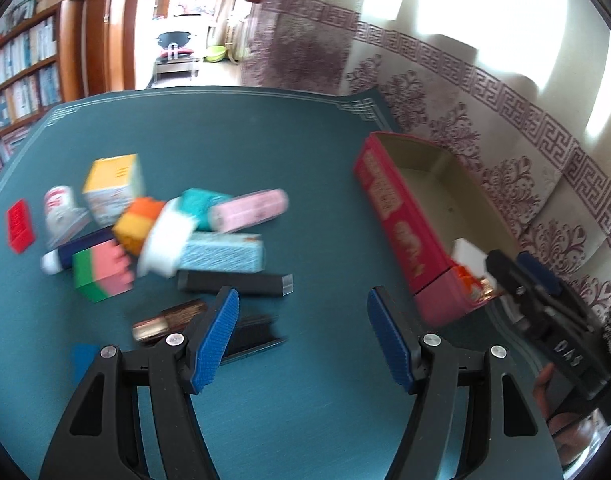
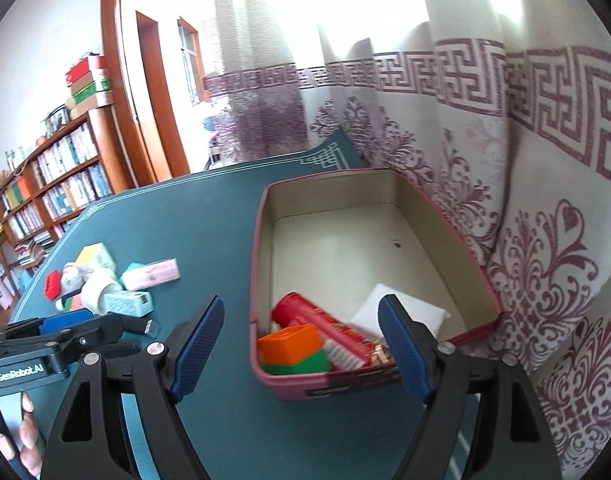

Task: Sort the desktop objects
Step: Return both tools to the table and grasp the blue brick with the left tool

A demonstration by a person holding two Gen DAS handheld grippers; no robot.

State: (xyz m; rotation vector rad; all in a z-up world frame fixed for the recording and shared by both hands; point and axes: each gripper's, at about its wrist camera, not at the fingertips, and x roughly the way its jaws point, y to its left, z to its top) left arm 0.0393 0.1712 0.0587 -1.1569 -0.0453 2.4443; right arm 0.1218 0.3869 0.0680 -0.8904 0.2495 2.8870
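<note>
Box (image 2: 265,368) beneath right tongs (image 2: 301,344)

"GenRobot.AI" on left tool (image 2: 57,330)

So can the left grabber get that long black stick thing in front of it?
Probably yes. The left gripper is open and empty, and the black bar lies flat on the green mat just ahead of its fingertips. Nothing rests on top, though the blue patterned box crowds its far side.
</note>
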